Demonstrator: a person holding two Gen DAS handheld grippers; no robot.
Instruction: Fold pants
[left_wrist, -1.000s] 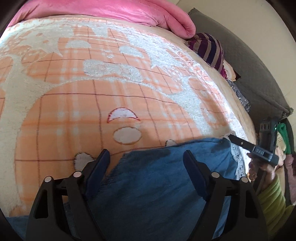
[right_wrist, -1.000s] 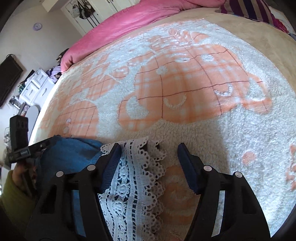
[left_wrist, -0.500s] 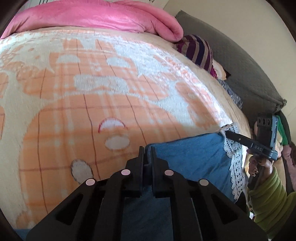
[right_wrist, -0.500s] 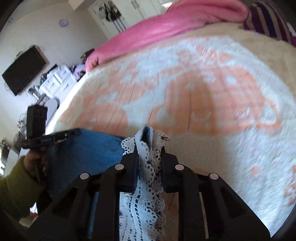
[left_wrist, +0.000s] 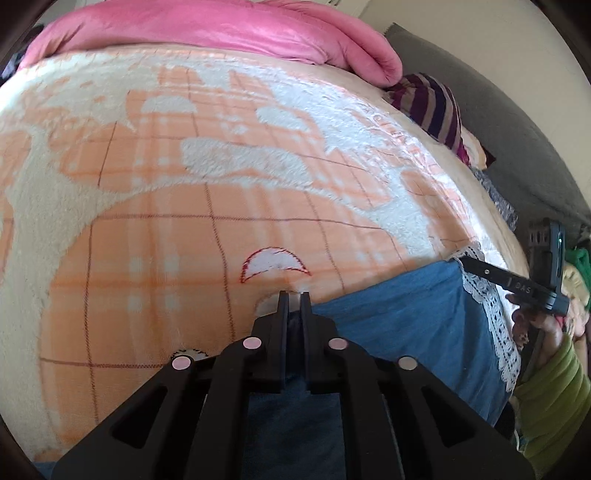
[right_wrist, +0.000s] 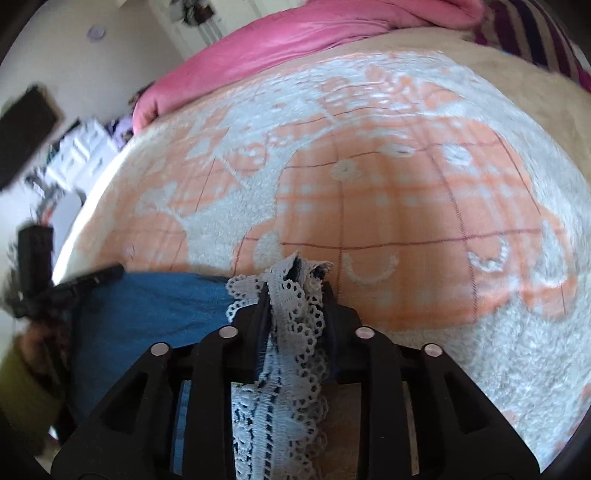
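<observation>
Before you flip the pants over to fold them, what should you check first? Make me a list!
1. Left hand-held gripper clamped on the blue denim pants: ok.
2. Right hand-held gripper pinching the white lace hem: ok, though its jaws have just been opening slightly.
3. Pants edge stretched straight between the grippers: ok.
4. Fluffy orange-and-white blanket bare ahead of the pants: ok.
5. Rest of the pants lying smooth: cannot tell, hidden below.

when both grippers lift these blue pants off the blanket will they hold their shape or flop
Probably flop: the blue pants already sag between the left gripper and right gripper. The lace trim bunches between the fingers, so it may snag.
</observation>
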